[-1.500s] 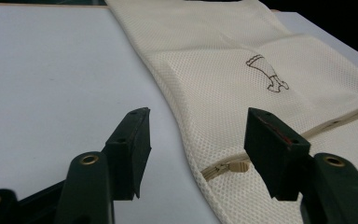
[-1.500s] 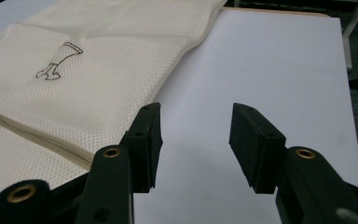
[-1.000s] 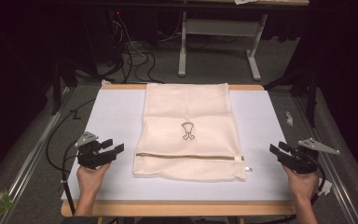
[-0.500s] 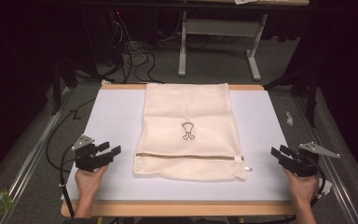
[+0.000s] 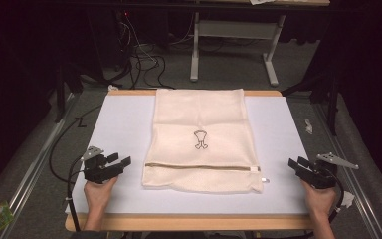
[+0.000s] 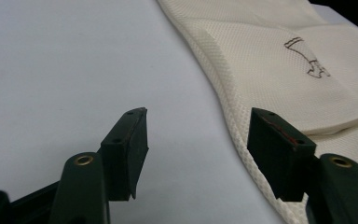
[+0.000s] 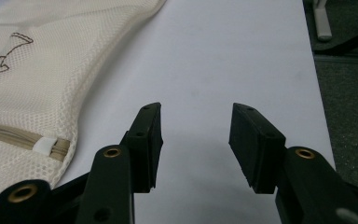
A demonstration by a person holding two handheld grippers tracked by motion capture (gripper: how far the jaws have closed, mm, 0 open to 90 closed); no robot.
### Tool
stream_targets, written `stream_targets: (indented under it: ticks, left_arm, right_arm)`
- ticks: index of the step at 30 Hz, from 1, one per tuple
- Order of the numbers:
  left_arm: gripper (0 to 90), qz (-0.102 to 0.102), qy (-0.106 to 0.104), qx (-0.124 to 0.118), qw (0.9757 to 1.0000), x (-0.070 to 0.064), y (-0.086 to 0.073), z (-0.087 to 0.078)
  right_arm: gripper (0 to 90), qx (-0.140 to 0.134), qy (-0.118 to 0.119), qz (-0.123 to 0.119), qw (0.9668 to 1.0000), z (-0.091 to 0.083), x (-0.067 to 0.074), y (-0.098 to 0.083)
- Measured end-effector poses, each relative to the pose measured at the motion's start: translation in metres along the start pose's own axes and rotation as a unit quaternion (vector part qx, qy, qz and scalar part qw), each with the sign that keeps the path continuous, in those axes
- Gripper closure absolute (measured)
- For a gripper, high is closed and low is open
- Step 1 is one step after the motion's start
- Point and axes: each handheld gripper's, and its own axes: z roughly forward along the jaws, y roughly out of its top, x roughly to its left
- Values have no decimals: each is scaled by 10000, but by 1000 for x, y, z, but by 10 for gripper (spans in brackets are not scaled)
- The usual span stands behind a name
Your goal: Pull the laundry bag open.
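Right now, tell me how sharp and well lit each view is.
High view: the white table top is bright, the surroundings nearly black. Left gripper view: mesh bag weave crisp, near fingers soft. Right gripper view: bag zipper clear, even light, no glare.

1. The table (image 5: 179,223) has a wood top, and its brown edge shows along the near side and the far side.
2. A big white sheet (image 5: 124,129) lies flat on the table and covers almost all of it.
3. A cream mesh bag (image 5: 201,119) lies flat on the sheet, in the middle — it reaches back to the far edge of the table.
4. The bag has a small dark drawing (image 5: 200,140) on it, near its middle.
5. A zipper (image 5: 199,167) runs across the bag near its front end, with a little white tab at one end.
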Motion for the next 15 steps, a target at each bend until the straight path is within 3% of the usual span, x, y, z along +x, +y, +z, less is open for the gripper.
stream_targets:
  ticks: [15]
  left_arm:
    - [384,-133,144,-36,9998,6,-6,11]
  right_arm:
    - [549,155,-82,24,9998,14,1,-4]
